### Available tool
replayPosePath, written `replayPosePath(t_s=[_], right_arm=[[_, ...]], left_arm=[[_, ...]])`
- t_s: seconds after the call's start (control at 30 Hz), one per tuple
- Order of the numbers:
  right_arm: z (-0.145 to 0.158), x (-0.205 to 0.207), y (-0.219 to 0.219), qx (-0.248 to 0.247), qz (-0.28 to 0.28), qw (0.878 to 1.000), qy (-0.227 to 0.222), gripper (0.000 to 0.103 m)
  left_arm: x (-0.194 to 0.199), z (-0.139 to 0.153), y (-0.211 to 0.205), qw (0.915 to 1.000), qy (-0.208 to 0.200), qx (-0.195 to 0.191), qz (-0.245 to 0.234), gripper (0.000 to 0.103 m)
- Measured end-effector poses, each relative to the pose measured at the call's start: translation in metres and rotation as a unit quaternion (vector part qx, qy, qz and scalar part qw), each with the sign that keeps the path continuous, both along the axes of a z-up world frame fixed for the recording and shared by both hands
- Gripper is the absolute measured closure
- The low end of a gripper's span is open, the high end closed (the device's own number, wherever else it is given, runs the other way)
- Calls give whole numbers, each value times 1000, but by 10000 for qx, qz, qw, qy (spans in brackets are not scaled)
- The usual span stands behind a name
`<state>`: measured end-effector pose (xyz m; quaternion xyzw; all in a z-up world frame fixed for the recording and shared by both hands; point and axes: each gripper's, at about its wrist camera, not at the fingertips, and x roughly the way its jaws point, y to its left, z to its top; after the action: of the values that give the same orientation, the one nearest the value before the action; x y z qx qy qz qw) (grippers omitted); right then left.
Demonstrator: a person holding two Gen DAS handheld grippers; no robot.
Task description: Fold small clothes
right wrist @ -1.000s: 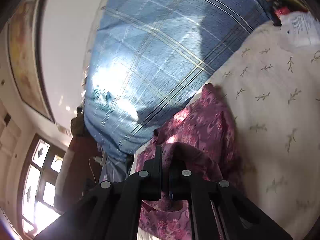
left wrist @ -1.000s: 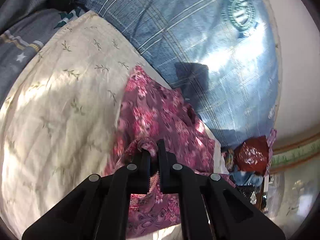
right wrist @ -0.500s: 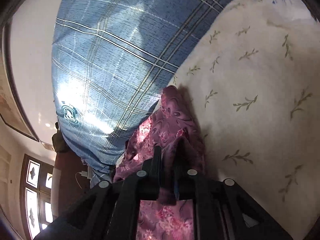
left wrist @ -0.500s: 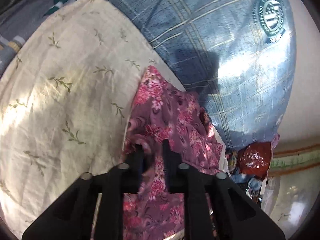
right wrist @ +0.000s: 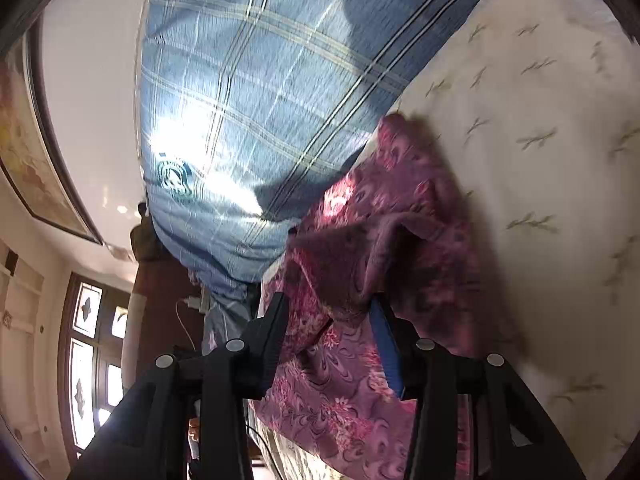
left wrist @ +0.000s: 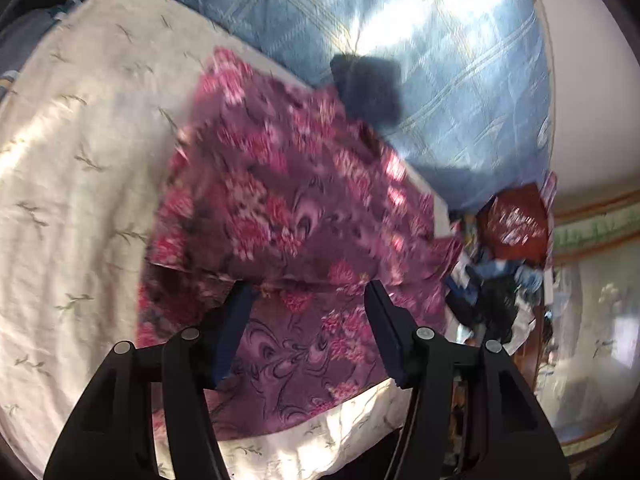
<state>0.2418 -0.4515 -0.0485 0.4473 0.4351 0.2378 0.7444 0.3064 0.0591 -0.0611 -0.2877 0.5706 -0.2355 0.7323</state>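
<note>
A purple and pink floral garment (left wrist: 288,200) lies folded over on the cream leaf-print bed sheet (left wrist: 72,168). Its folded edge runs just beyond my left gripper (left wrist: 306,292), whose jaws are opening and press on nothing; the cloth lies flat under the gap. In the right wrist view the same garment (right wrist: 384,216) is rumpled, a fold lying between the fingers of my right gripper (right wrist: 330,304). Those jaws are opening too, and the pads stand apart from the cloth.
A big blue plaid pillow (left wrist: 420,60) leans against the wall just behind the garment. A red bag (left wrist: 516,224) and a heap of clothes sit past the bed's edge on the right. The right wrist view shows a window (right wrist: 92,360) low on the left.
Both grippers were shut on pinches of the garment a second ago; both have let go and spread their jaws. The lifted cloth has dropped onto the lower layer, and both hands shifted forward.
</note>
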Motion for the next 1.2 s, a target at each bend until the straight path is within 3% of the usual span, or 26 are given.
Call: replayPosePath(t_s=[0.1,0.17,0.3,0.4,0.5,0.57,0.7,0.83,0.97,1.1,1.17,1.2], right_arm=[[-4,26,9,-33,-8,9999,164,58],[5,45,5,-178,-303,9994,0,58],[30,58,-17,-241,-999,9937,-438,57],[40,51,-25,-764,-947,9913,-494,52],[38,36,-29,-1596,-776,9831,-446,50],[31,31,-35,-1791,-748,9805,-323,50],[16,30,-39,-1774,-797,9809,-59,50],[18,37,-27,-1933,-660,9788,-176,50],[16,56,-11,-2289,-474,9722,-129,50],[15,72,4,-2755,-372,9604,-168,52],[13,76,13,-3005,-230,9533,-214,61],[13,78,18,-3193,-156,9472,-236,72]], left_arm=[[25,-3,-10,9995,106,290,-18,47],[55,7,-4,9988,79,400,289,52],[91,43,27,9954,-216,-7,936,53],[92,53,43,9960,-298,-16,846,52],[78,48,46,9962,-409,453,628,52],[73,42,53,9943,-439,607,765,51],[81,25,81,9908,-49,-184,1340,48],[82,26,69,9942,-231,476,941,47],[85,20,62,9963,-345,400,682,44],[98,12,59,9961,-197,375,780,42],[103,10,51,9972,-206,245,674,42],[105,9,45,9972,-237,303,634,42]])
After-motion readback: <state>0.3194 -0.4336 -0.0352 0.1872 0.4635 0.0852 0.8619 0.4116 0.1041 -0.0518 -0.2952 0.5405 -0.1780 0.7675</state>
